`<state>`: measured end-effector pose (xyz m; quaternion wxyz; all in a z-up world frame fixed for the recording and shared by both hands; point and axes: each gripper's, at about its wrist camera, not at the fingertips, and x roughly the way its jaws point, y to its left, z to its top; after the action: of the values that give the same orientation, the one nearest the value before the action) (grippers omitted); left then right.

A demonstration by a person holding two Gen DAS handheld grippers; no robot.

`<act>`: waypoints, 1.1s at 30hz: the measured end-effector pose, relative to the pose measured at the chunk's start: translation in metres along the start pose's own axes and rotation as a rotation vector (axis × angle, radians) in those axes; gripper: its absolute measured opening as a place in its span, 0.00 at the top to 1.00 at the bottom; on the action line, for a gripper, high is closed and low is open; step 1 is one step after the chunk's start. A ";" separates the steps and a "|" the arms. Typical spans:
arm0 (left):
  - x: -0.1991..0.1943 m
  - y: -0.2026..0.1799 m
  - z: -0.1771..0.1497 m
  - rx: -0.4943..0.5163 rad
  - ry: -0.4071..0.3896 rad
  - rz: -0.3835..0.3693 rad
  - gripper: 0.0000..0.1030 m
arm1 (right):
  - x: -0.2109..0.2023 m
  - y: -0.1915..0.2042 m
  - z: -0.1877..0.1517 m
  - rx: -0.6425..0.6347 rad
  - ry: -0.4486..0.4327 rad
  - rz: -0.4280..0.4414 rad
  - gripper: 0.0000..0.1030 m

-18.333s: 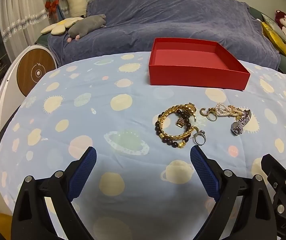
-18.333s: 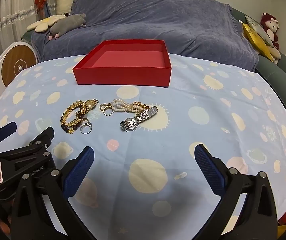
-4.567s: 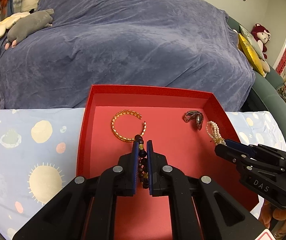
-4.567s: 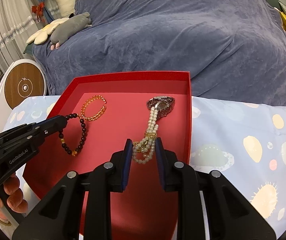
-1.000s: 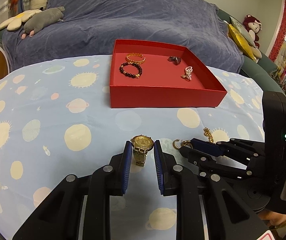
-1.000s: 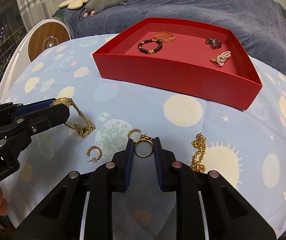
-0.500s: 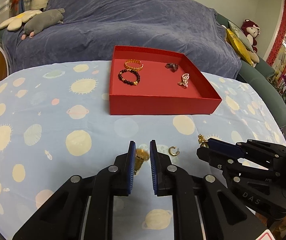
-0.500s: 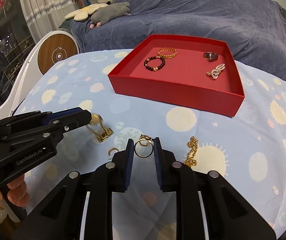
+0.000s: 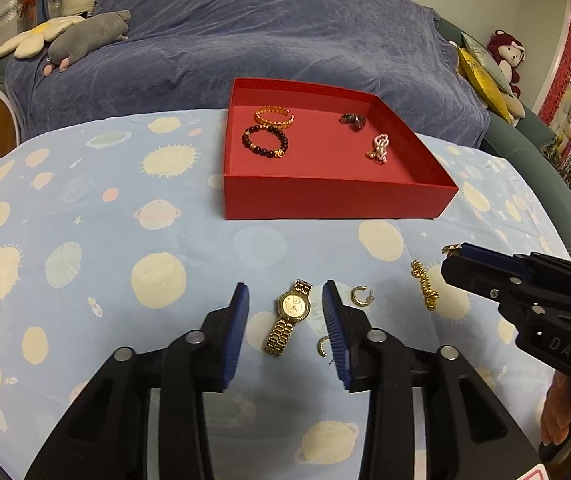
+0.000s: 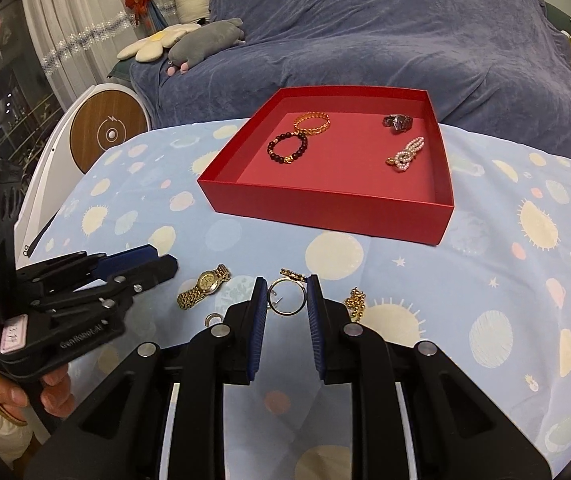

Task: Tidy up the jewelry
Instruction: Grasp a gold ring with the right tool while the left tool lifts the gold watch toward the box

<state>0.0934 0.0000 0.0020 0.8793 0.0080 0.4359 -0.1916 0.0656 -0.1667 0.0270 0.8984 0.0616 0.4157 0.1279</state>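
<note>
Now my right gripper (image 10: 285, 300) pinches the gold hoop earring (image 10: 286, 299) at bottom middle, while my left gripper (image 9: 285, 312), just opened, stands around the loose gold watch (image 9: 290, 316), so a wobble could drop the hoop short of the red box (image 10: 325, 208).

Both black grippers carry blue-padded fingers (image 10: 260, 312), silver screws and faint, seemingly "DAS" lettering.

Left gripper (image 9: 285, 300) angled down toward the table, jaws just opened and standing apart with nothing pressed between the pads, right gripper (image 10: 286, 300) tilted down alongside, blue pads closed on a gold hoop (lifted clear), fingers of a hand (image 10: 25, 394) curled under the left gripper's handle.
</note>
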 end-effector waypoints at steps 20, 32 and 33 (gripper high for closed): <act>0.032 -0.012 -0.008 0.056 0.024 0.017 0.80 | 0.003 0.000 0.003 0.011 0.000 -0.001 0.81; -0.038 -0.019 0.056 0.022 -0.120 -0.089 0.81 | -0.022 -0.023 0.048 0.051 -0.098 -0.001 0.81; -0.041 -0.019 0.067 0.024 -0.138 -0.089 0.81 | -0.023 -0.028 0.056 0.057 -0.110 -0.001 0.81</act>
<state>0.1157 -0.0160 0.0780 0.8977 -0.0138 0.3720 -0.2356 0.0994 -0.1999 0.0739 0.9177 0.0938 0.3694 0.1121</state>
